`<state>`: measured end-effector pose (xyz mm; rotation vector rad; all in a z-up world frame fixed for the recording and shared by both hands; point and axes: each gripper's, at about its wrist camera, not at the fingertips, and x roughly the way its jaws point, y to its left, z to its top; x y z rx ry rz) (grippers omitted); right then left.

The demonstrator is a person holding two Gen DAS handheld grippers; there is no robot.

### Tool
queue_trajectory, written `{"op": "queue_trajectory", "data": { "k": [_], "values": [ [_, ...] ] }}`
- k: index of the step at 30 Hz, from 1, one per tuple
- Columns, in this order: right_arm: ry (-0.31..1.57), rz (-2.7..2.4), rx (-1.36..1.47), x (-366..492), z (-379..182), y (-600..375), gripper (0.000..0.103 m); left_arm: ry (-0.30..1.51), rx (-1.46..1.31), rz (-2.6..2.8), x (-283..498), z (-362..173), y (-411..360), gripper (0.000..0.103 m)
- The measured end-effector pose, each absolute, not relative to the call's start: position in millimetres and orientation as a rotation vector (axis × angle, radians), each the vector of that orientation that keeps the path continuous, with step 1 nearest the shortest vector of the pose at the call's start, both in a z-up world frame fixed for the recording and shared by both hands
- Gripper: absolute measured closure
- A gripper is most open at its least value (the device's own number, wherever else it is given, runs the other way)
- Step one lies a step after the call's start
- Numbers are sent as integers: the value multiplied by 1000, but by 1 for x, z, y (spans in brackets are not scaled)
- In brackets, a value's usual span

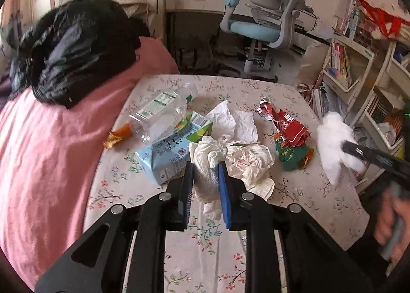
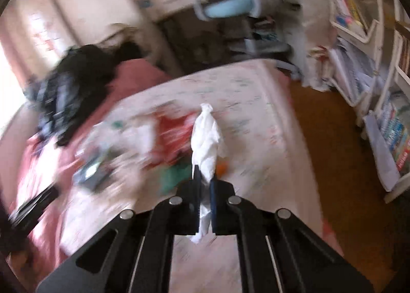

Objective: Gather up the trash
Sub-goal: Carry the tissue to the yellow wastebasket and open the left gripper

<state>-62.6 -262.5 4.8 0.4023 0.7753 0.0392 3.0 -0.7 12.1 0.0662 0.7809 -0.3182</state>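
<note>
No legible text on any packaging.

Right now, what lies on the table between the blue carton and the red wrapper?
Crumpled white tissues lie between the blue carton and the red wrapper; the left wrist view shows it.

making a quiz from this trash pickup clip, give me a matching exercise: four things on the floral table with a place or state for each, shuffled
Things:
1. clear plastic bottle
2. light blue drink carton
3. crumpled red and green wrapper
4. small orange foil wrapper

Places or states:
A. lying at the table's edge beside the pink blanket
B. lying on its side, resting on the carton
C. just left of the left gripper, under the bottle
D. right of the crumpled white tissues

Pairs: 1-B, 2-C, 3-D, 4-A
</note>
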Motion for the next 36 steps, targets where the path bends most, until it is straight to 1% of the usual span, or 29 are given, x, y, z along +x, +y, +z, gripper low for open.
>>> {"op": "queue_trajectory", "data": {
  "k": [3, 6, 8, 15, 19, 20, 21, 22, 23, 24, 29, 31, 34, 35, 36],
  "values": [
    [762, 174, 345, -107, 12, -229, 96, 752, 85, -321, -11, 21, -1, 84],
    [807, 288, 245, -143, 5, -192, 96, 743, 55, -314, -36, 26, 7, 84],
    [868, 346, 171, -161, -8, -169, 96, 751, 47, -306, -52, 23, 12, 84],
    [1108, 406, 104, -182, -74, -136, 96, 835, 18, -258, -106, -1, 33, 84],
    [1206, 393, 73, -182, -99, -132, 92, 893, 4, -253, -129, -17, 38, 84],
    [1219, 388, 75, -183, -103, -133, 90, 912, 1, -255, -135, -22, 38, 84],
    [1219, 379, 80, -184, -104, -136, 78, 930, -3, -260, -140, -26, 37, 84],
    [1203, 362, 80, -186, -101, -139, 57, 945, -3, -264, -144, -30, 36, 84],
    [1180, 347, 77, -188, -97, -142, 48, 961, -1, -268, -150, -34, 34, 84],
    [1160, 338, 76, -189, -93, -145, 43, 977, 4, -273, -154, -38, 31, 84],
    [1052, 249, 105, -188, -73, -170, 43, 1084, 17, -338, -174, -63, 13, 83],
    [1004, 205, 130, -191, -66, -178, 38, 1139, 34, -367, -180, -75, 5, 82],
    [941, 148, 165, -188, -58, -184, 34, 1204, 85, -402, -187, -91, -8, 76],
    [929, 141, 177, -187, -57, -187, 34, 1204, 100, -401, -189, -93, -10, 71],
    [921, 136, 184, -186, -56, -188, 33, 1200, 107, -400, -189, -93, -12, 64]
  ]
}}
